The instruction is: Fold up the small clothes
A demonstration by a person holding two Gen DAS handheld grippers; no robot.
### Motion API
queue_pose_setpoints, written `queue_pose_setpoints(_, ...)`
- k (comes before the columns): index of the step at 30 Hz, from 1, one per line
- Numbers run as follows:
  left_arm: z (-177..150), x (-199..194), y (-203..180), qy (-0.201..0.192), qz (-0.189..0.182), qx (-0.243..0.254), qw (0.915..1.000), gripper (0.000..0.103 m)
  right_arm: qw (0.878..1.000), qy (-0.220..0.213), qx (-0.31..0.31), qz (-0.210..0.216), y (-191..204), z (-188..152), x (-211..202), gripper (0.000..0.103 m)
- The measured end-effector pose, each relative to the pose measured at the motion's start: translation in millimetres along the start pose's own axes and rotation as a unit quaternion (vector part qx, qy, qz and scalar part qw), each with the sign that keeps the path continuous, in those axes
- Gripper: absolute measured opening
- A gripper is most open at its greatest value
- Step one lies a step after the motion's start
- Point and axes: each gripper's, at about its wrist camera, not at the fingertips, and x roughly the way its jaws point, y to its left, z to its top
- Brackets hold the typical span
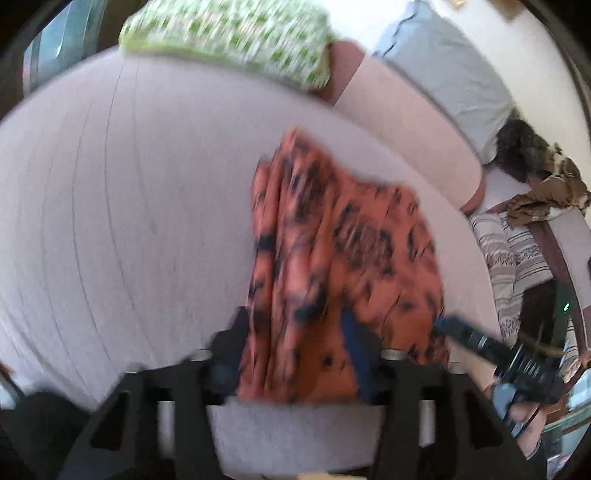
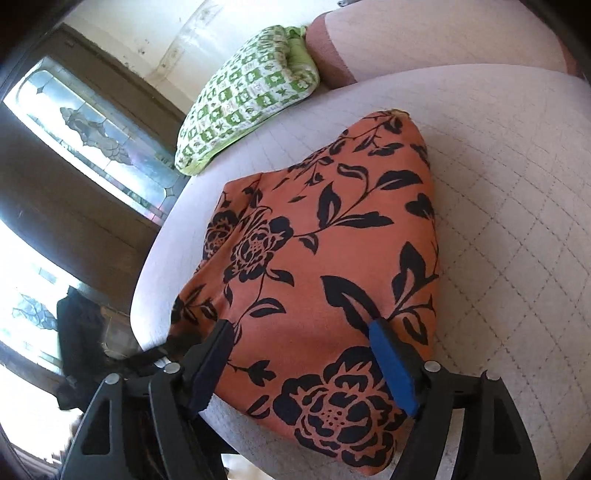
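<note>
Here, quilted pale bed [image 2: 517, 192] under orange floral garment [image 2: 325, 258], green-checked pillow [image 2: 251, 96] behind, both claws released.

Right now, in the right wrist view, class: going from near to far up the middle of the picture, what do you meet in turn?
right gripper, its jaws apart → orange floral garment, lying on the quilted bed surface → green-and-white patterned pillow → pale wall.
</note>
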Motion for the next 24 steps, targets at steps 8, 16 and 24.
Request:
queue_pose_setpoints(8,52.2,84.5,24.5,0.078,-0.026,-0.040,0.9959,0.025,1.000,0.004,0.018,0.022,-4.7,2.0,-3.4,0.081)
queue_pose_setpoints(16,63.5,45.7,-3.5,0.023,-0.012,0.037,0.9990,0.048,0.999,0.013,0.019,0.035,-7.7,2.9,-1.4,0.084)
queue_pose_setpoints(24,92.2,111.7,47.7,0.069,-0.060,-0.051,0.9945,0.021,0.999,0.018,0.019,0.046,-8.9,3.3,-2.3,0.086)
